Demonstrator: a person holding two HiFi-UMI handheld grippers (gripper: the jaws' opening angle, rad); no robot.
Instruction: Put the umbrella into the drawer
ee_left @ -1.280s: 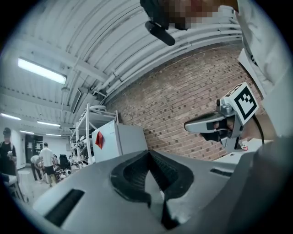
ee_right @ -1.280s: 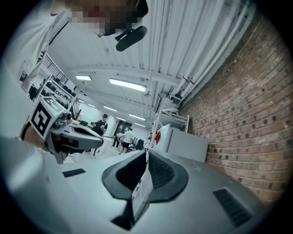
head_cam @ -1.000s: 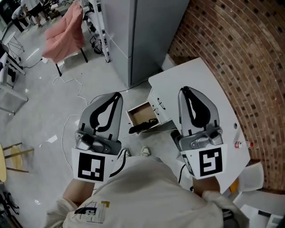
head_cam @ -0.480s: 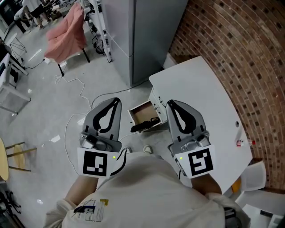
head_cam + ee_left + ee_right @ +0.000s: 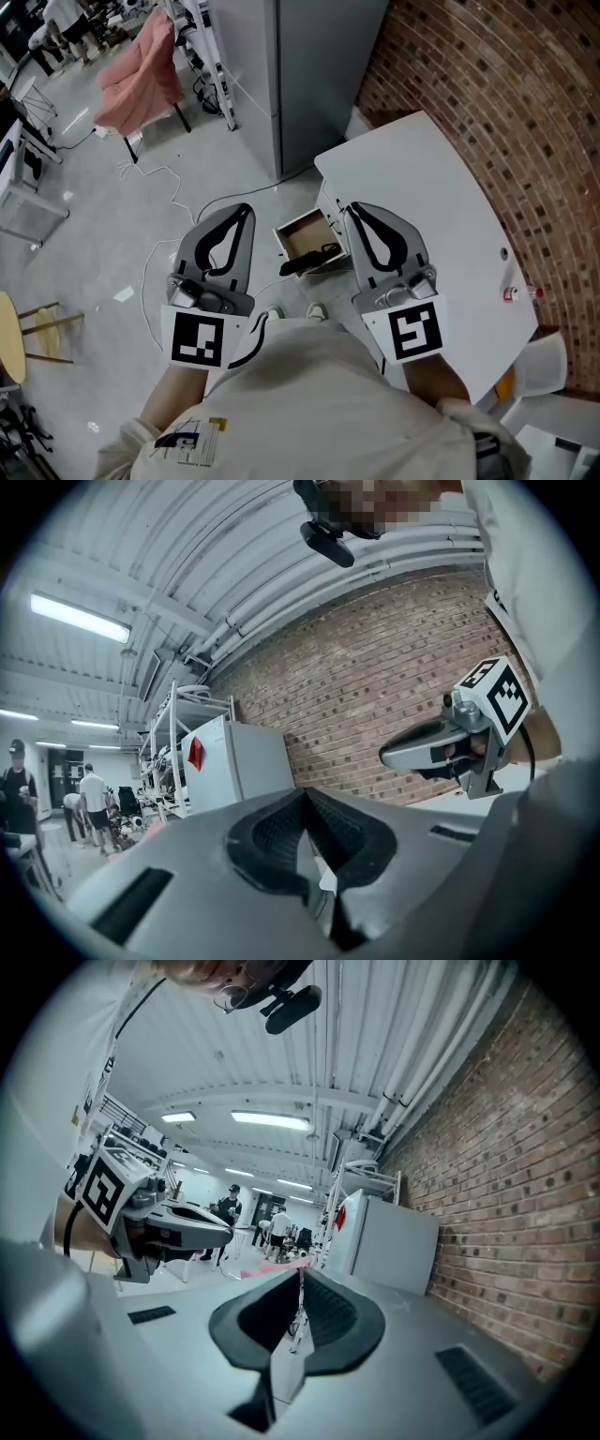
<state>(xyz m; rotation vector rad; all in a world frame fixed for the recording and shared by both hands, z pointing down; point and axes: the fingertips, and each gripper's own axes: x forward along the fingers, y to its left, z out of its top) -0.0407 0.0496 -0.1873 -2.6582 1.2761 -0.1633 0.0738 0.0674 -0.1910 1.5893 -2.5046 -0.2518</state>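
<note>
A small drawer [image 5: 298, 232] with a brown inside stands pulled out of the white cabinet [image 5: 431, 197] in the head view. A black folded umbrella [image 5: 307, 259] lies across the drawer's front edge, one end poking out to the left. My left gripper [image 5: 242, 210] hovers left of the drawer, shut and empty; in its own view the left gripper [image 5: 305, 797] has its tips together. My right gripper [image 5: 353, 208] hangs just right of the drawer over the cabinet's edge. In its own view the right gripper [image 5: 300, 1275] is shut on nothing.
A tall grey fridge [image 5: 291, 75] stands behind the drawer, against the brick wall [image 5: 487, 84]. A pink cloth [image 5: 136, 70] hangs on a chair at far left. A white cable [image 5: 159, 178] trails over the floor. A small red-tipped item [image 5: 514, 293] lies on the cabinet top.
My right gripper has moved left and lower, from over the cabinet top to beside the drawer. The left gripper has barely shifted. Umbrella and drawer are as before.
</note>
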